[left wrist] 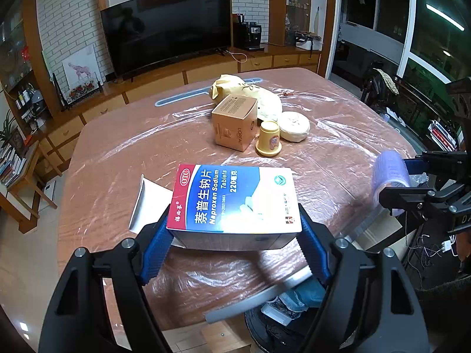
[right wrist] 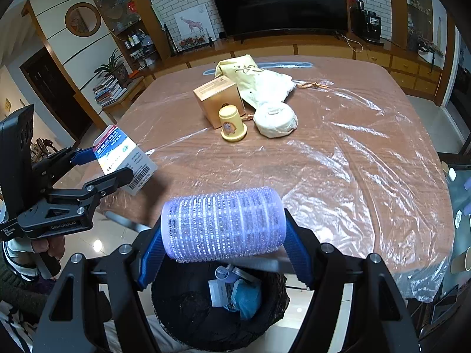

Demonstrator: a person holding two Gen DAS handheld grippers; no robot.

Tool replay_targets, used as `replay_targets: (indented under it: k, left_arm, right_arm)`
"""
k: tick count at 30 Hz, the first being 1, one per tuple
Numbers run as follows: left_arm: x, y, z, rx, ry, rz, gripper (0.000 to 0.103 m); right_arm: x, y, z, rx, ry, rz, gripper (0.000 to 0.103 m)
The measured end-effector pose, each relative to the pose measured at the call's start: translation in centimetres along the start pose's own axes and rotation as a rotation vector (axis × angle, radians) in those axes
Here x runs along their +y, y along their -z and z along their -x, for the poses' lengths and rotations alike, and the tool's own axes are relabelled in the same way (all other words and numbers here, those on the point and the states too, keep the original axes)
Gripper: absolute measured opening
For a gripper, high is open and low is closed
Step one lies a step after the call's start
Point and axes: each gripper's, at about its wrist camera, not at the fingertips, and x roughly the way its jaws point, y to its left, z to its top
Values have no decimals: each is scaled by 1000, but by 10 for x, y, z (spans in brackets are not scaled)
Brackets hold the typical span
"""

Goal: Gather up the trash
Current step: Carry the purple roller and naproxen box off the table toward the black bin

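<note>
My left gripper (left wrist: 235,238) is shut on a blue, white and red medicine box (left wrist: 235,200) with an open end flap, held above the table's near edge. It also shows in the right wrist view (right wrist: 123,156). My right gripper (right wrist: 223,253) is shut on a purple hair roller (right wrist: 223,223), held above a black trash bin (right wrist: 182,309) that holds some trash. The roller shows at the right of the left wrist view (left wrist: 390,176). The bin also shows below the left gripper (left wrist: 265,332).
The table (right wrist: 338,158) is covered in clear plastic film. On it stand a brown carton (right wrist: 216,97), a yellow cup upside down (right wrist: 232,123), a white round pack (right wrist: 275,119) and a cream bag (right wrist: 253,79). A TV (left wrist: 167,26) and cabinets stand behind.
</note>
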Motion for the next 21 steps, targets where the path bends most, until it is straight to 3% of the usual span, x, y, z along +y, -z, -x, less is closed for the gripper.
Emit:
replay_targets:
  k: [21]
  left_arm:
    - [-20, 25, 20, 22, 29, -56, 78]
  right_arm:
    - [9, 26, 8, 30, -19, 9, 70]
